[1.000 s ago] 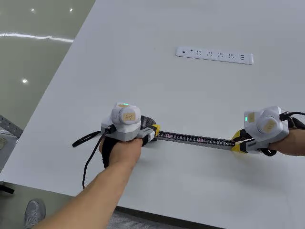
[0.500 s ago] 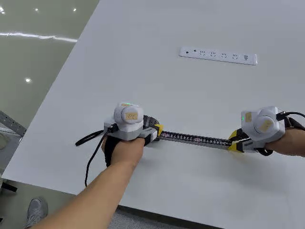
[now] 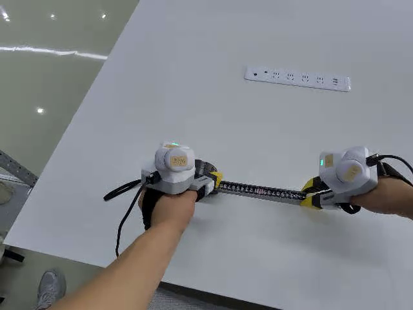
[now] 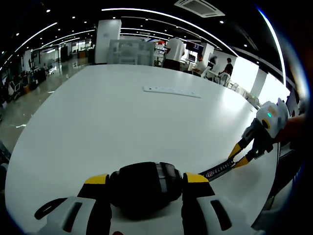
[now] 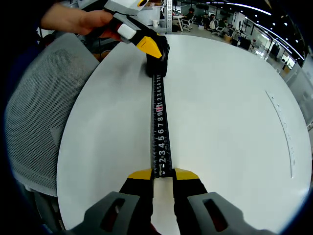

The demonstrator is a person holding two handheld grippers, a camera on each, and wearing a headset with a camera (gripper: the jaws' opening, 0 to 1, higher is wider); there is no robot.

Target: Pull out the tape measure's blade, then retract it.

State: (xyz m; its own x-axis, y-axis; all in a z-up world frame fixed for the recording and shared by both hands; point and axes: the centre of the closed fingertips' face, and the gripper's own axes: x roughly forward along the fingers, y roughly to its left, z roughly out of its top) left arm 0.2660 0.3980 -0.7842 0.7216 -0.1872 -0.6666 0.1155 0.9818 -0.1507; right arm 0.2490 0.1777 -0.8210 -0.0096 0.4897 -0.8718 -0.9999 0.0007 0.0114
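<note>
While the left gripper clamps the tape's black case between its yellow-tipped fingers, the right gripper pinches the free end of the blade. The left fingers stand apart by just the case's width, one tip pressed against each flank. The case bulges a little past the tips and sits on the white bench. The right fingers are almost together, with nothing but the thin blade between their tips, and the hook end is hidden there. From those tips the blade runs straight ahead, low along the bench with its numbers facing up, to the case held at the far end. In the head view it spans the whole gap between the two pairs of fingers in one straight line.

A power strip lies far beyond both pairs of fingers, well apart from the tape. A black cable trails behind the left gripper, on the side away from its fingers. In the right gripper view a grey mesh chair back stands left of the fingers, past the bench edge.
</note>
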